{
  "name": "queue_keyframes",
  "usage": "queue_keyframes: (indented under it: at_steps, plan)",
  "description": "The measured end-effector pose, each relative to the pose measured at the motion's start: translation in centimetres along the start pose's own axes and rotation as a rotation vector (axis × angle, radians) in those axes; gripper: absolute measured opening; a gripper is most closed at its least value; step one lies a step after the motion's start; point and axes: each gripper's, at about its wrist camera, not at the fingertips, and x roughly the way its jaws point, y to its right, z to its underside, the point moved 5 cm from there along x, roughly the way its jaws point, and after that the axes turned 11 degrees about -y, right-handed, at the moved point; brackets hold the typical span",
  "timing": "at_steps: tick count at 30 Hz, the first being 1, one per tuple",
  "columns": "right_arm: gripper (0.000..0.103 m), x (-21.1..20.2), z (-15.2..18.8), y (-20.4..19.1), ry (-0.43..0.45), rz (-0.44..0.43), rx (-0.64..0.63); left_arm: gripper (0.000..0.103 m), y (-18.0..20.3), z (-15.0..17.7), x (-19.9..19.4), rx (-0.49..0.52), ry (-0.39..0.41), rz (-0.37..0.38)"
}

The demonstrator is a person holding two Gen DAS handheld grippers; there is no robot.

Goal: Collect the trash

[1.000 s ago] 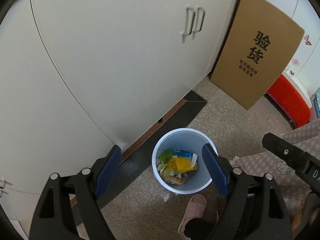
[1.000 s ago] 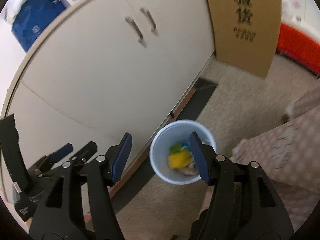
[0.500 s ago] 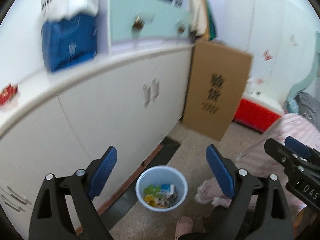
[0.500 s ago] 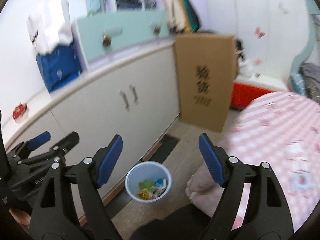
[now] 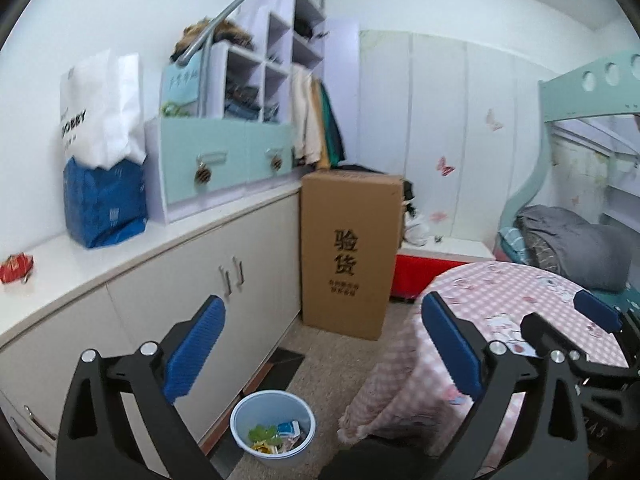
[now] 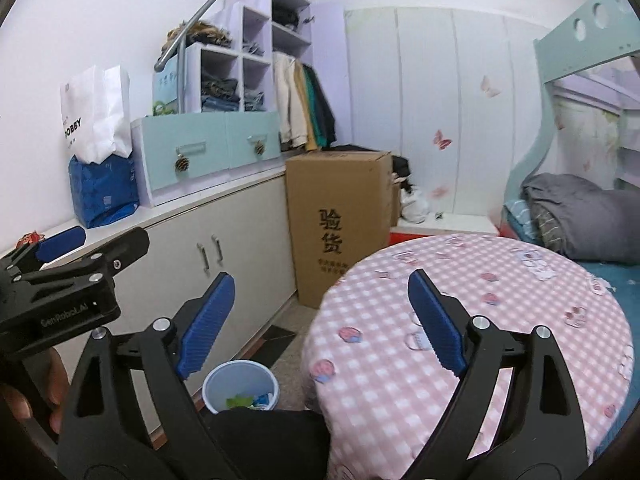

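Note:
A pale blue waste bin (image 5: pixel 272 394) stands on the floor by the cabinet, with green, yellow and blue-white wrappers (image 5: pixel 276 438) inside. My left gripper (image 5: pixel 322 312) hangs high above it, jaws opening, nothing between them. In the right wrist view the bin (image 6: pixel 240 364) shows low down, and my right gripper (image 6: pixel 320 284) is also opening and empty, over the table's edge. A red wrapper (image 5: pixel 16 267) lies on the counter at far left. The left gripper's body (image 6: pixel 60 280) and a hand (image 6: pixel 24 392) show at the left.
A tall cardboard box (image 5: pixel 348 256) stands against the white cabinet (image 5: pixel 160 288). A round table with a pink checked cloth (image 6: pixel 480 320) fills the right. Behind it are a red box (image 5: pixel 424 276) and a bunk bed (image 5: pixel 568 248). Bags (image 5: pixel 104 208) sit on the counter.
Both grippers have risen and tilted up from right over the bin. The bin now sits small and low in both views, and both pairs of jaws stand wider.

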Motion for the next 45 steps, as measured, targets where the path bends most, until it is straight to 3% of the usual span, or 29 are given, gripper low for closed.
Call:
queue_keyframes:
  at_steps: [13,45]
  plan:
    - [0.088,-3.3,2.0,2.0,0.033,0.059,0.012,0.097,4.3,1.5,-2.7,0.103,0.035,0.046]
    - [0.089,-2.9,2.8,3.4,0.015,0.070,0.032,0.097,5.2,1.8,-2.3,0.119,0.015,0.069]
